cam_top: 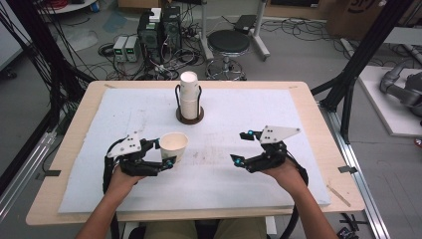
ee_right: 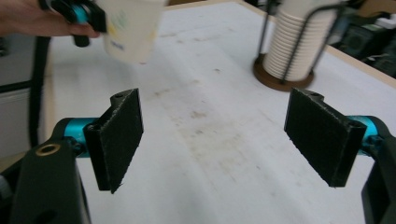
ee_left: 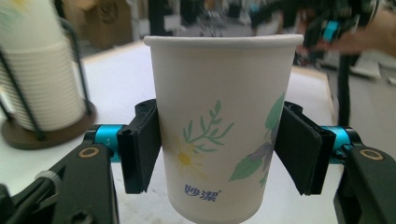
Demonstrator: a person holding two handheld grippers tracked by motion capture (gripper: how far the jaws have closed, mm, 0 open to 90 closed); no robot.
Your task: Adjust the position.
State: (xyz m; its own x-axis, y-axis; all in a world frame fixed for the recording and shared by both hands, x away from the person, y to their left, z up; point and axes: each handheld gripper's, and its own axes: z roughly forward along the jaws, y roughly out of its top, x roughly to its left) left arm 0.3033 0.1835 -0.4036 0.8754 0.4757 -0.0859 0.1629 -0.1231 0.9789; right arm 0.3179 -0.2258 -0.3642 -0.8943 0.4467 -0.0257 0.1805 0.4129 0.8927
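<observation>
- A white mat point(cam_top: 239, 119) is covering most of a wooden table point(cam_top: 303, 87), and faint brownish stains are showing near the mat's middle.
- Beyond the far edge, the grey floor is carrying tangled cables, computer boxes point(cam_top: 159, 27) and a black round stool point(cam_top: 228, 44); black frame posts are standing at both sides.
- At the far middle of the mat, a stack of cups point(cam_top: 189, 94) is sitting in a wire holder on a dark round base point(cam_top: 190, 118).
- On the near left, the left gripper point(cam_top: 166, 152) is pinching a paper cup point(ee_left: 219, 135): its black pads point(ee_left: 144, 144) are pressing on both sides of the cup, which is standing upright with green leaves, a yellow flower and blue lettering on its wall.
- Whether the cup's bottom is touching the mat is hard to tell from the high view; in the left gripper view the bottom is cut off.
- On the near right, the right gripper point(cam_top: 241, 148) is hanging over bare mat with its jaws spread wide and nothing between them.
- Open mat is lying between the two grippers, with the stack well apart on the far side.
- In the right gripper view the cup and the left hand point(ee_right: 32, 18) are looking blurred at the top left, and the stack's top is cut off.
</observation>
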